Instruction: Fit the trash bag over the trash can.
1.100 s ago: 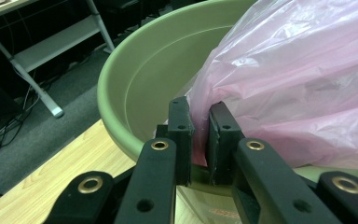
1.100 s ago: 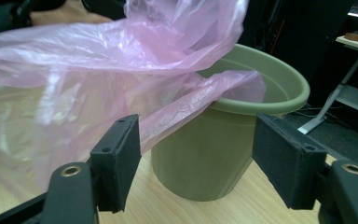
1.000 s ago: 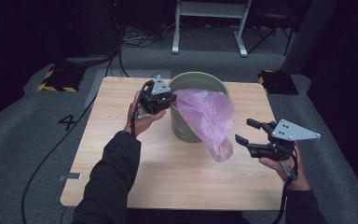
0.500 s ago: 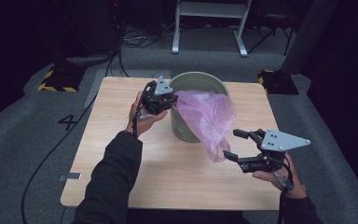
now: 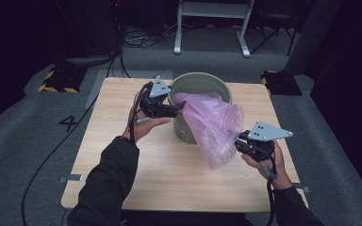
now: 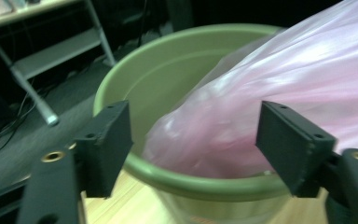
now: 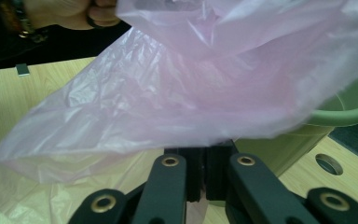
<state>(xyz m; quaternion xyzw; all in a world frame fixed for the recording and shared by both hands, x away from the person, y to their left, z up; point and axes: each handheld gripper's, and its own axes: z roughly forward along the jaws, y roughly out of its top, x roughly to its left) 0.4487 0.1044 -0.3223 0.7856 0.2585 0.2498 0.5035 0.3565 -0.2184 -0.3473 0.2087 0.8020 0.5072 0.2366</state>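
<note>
A green bucket [image 5: 200, 77] stands at the back middle of the wooden table [image 5: 122, 141]. A pink plastic bag [image 5: 214, 125] hangs out of it over the right front of the rim. My left gripper [image 5: 179, 107] is at the bucket's left rim; its jaws have just been opening. In the left gripper view they stand wide apart [image 6: 193, 140], with the bag [image 6: 284, 79] and bucket [image 6: 135, 79] beyond them, untouched. My right gripper [image 5: 239, 143] has just been closing and is shut on the bag's lower edge [image 7: 168, 93], with its jaws [image 7: 204, 154] pressed together below the film.
A white metal stand [image 5: 212, 23] and cables lie on the floor behind the table. A yellow-and-black striped block [image 5: 56, 80] sits at the far left. A round hole [image 7: 328, 163] is cut in the tabletop near the bucket [image 7: 349, 112].
The right gripper moved left to the hanging bag and closed on its lower edge. The left gripper opened and let go of the bag at the bucket's rim.
</note>
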